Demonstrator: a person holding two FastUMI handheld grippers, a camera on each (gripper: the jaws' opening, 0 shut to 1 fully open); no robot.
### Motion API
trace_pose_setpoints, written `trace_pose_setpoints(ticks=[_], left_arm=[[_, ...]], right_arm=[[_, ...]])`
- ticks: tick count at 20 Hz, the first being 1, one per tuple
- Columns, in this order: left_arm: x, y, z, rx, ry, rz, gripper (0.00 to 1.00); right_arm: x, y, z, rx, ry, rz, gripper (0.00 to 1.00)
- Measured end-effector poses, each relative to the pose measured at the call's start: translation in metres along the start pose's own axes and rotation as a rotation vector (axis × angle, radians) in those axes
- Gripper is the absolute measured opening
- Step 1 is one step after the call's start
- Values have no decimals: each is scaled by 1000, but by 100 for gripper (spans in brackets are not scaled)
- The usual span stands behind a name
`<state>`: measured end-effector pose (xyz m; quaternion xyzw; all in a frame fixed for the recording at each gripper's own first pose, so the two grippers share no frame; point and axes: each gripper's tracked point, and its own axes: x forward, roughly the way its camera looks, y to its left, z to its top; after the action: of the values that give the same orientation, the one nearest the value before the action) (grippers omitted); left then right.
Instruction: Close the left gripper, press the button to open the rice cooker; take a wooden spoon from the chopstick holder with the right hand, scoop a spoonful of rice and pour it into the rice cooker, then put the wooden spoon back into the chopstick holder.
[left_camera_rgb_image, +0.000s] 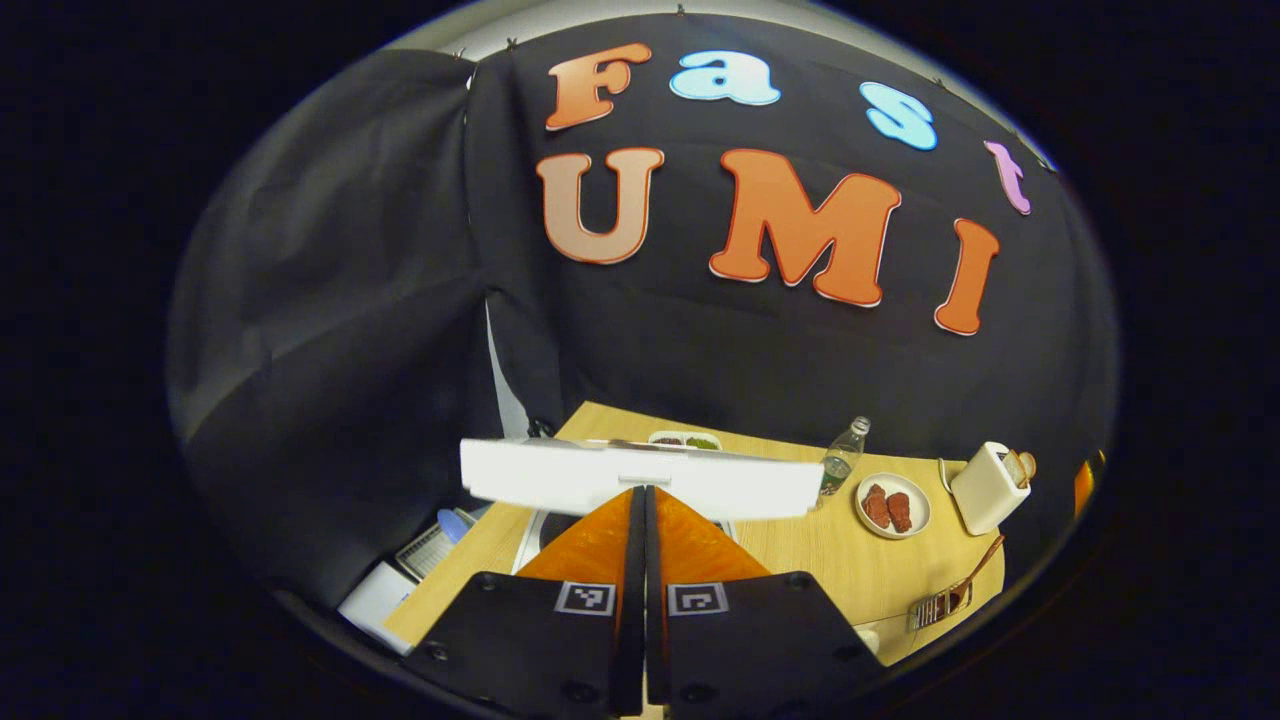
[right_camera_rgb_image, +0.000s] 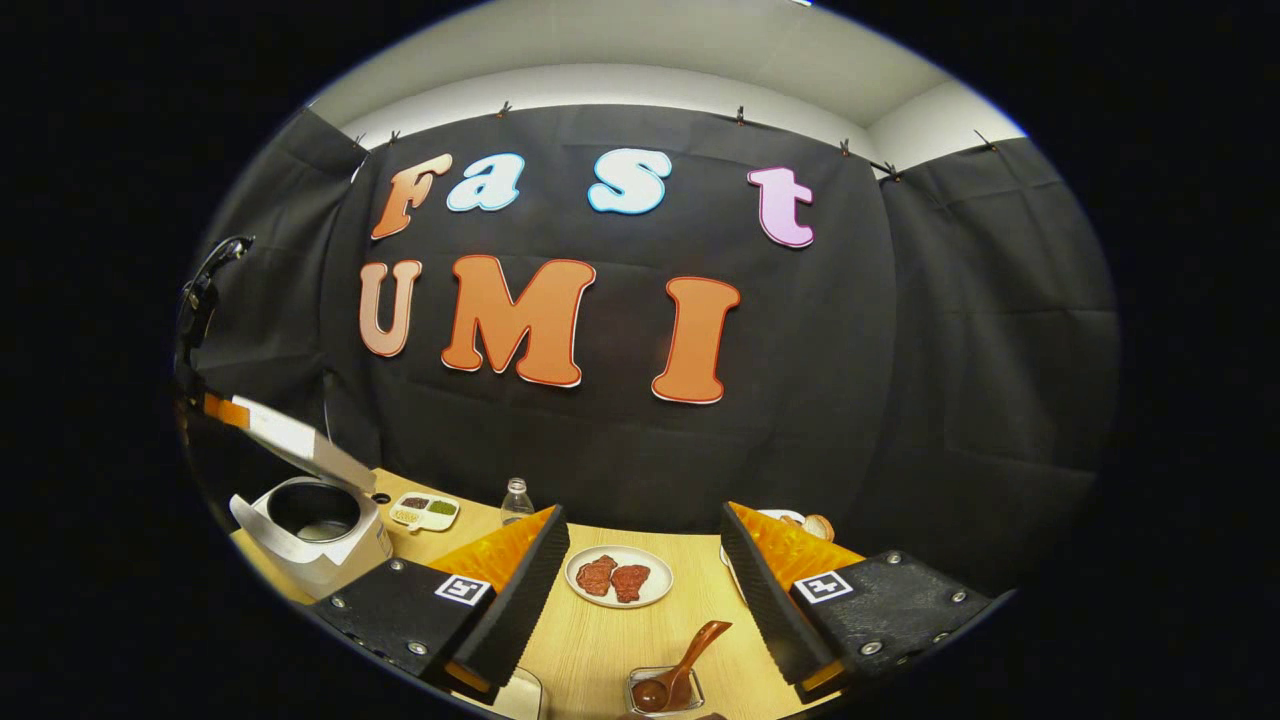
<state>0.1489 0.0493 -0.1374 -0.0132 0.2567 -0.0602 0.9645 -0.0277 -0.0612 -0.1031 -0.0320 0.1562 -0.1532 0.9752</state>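
1. Black cloth hung behind a light wood surface, w/ a pale wall strip above the cloth in the right gripper view.
2. Your left tongs were pressed together, fingers meeting along a thin seam, nothing between them. The tips sat just under the front edge of the rice cooker lid; can't tell if they touched it.
3. In the right gripper view the rice cooker stood at the far left of the surface w/ its lid tilted up and back, and the dark inner pot was exposed.
4. Your right tongs were spread wide and held nothing. They hung above the middle of the surface.
5. The wooden spoon stood in a small clear chopstick holder at the near edge, bowl down, handle leaning up to the right. It lay low between the right tongs' fingers but apart from both.
6. A white plate w/ two reddish-brown pieces sat between the fingers farther back.
7. A divided dish w/ dark and green fillings and a clear bottle stood near the back edge, right of the cooker.
8. In the left gripper view a white toaster stood at the surface's right end, w/ the plate and the bottle to its left.
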Motion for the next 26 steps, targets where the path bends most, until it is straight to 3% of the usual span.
trace_pose_setpoints(ticks=[4, 6, 8, 9, 12, 18, 19, 20, 26], left_arm=[[-28, -14, 4, 7, -89, -6, 6], [-39, -19, 3, 16, -111, -7, 16], [-48, -27, 1, 15, -118, -10, 18], [-52, -29, -2, 16, -123, -6, 31], [-62, -39, -5, 31, -143, -1, 37], [-90, -70, -8, 65, -205, -9, 83], [-95, -73, -6, 66, -221, -5, 94], [-101, -77, -5, 68, -231, 1, 98], [-135, -92, -12, 96, -280, 27, 96]], right_arm=[[-2, -10, -10, 14, 26, -4, 93], [-3, -21, -17, 14, 42, -18, 95], [-4, -32, -25, 9, 59, -33, 93], [-3, -39, -29, 7, 69, -45, 95], [-3, -59, -47, 18, 111, -68, 95], [1, -95, -91, 51, 223, -102, 95], [3, -96, -99, 68, 249, -93, 95], [6, -96, -107, 80, 267, -87, 95], [17, -87, -148, 111, 369, -6, 95]])
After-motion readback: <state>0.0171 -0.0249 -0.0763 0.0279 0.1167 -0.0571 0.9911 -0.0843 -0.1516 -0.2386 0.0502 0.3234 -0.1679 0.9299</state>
